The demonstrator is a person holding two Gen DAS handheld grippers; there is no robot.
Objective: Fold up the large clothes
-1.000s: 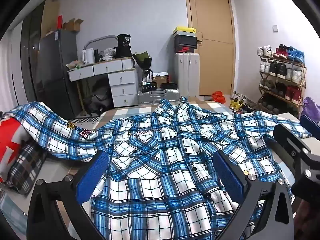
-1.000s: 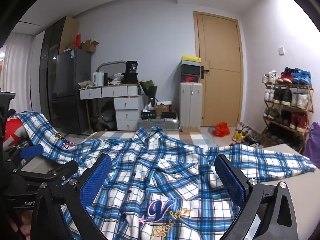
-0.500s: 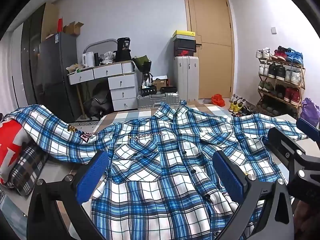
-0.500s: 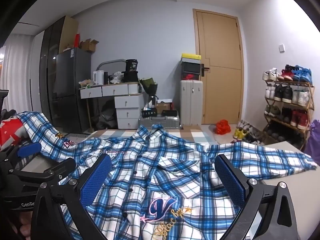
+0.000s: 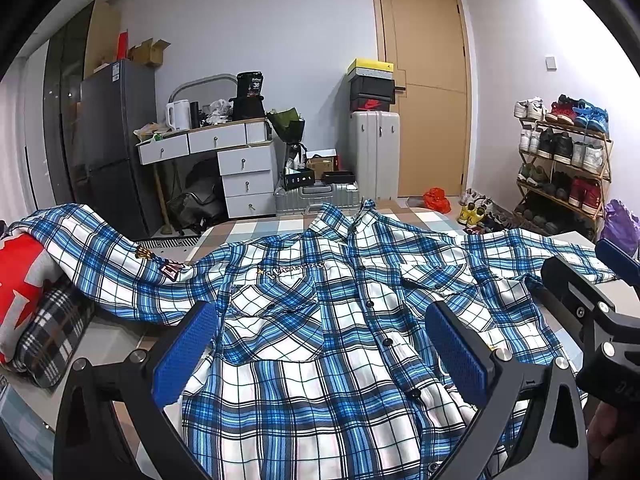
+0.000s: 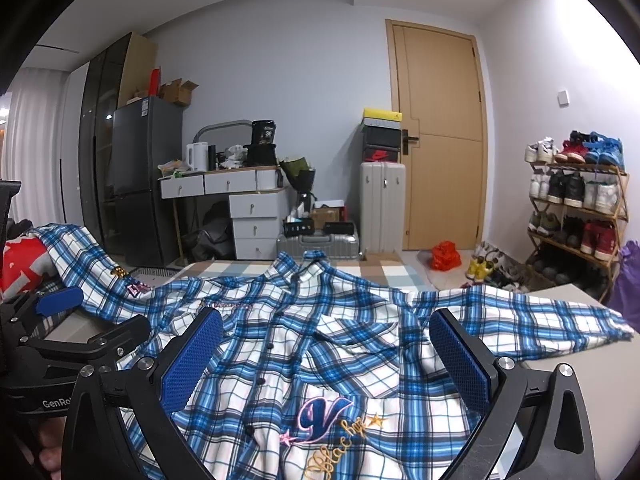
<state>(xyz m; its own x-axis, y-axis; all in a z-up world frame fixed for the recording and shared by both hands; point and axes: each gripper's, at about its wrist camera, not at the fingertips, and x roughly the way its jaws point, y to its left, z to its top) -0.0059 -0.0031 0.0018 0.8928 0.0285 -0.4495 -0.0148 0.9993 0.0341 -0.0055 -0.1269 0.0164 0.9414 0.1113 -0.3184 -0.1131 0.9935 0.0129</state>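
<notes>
On the desk the shirt lies spread, front up, unmoved since a second ago; both claws, left and right, hover wide and empty, so folding hasn't begun.

Background only. Tan wooden door shut, far wall, lever handle on its left edge. Left of it: white upright suitcase with stacked shoe boxes on top, yellow lid uppermost. Silver hard case flat on the floor, small boxes on it. White drawer desk carries a white kettle and a black bag marked 36. Dark grey fridge left of the desk, open cardboard boxes on top. Shoe rack at the right wall, all shelves full. Orange bag on the floor by the door. Red cushion far left, over a dark plaid cloth.
</notes>
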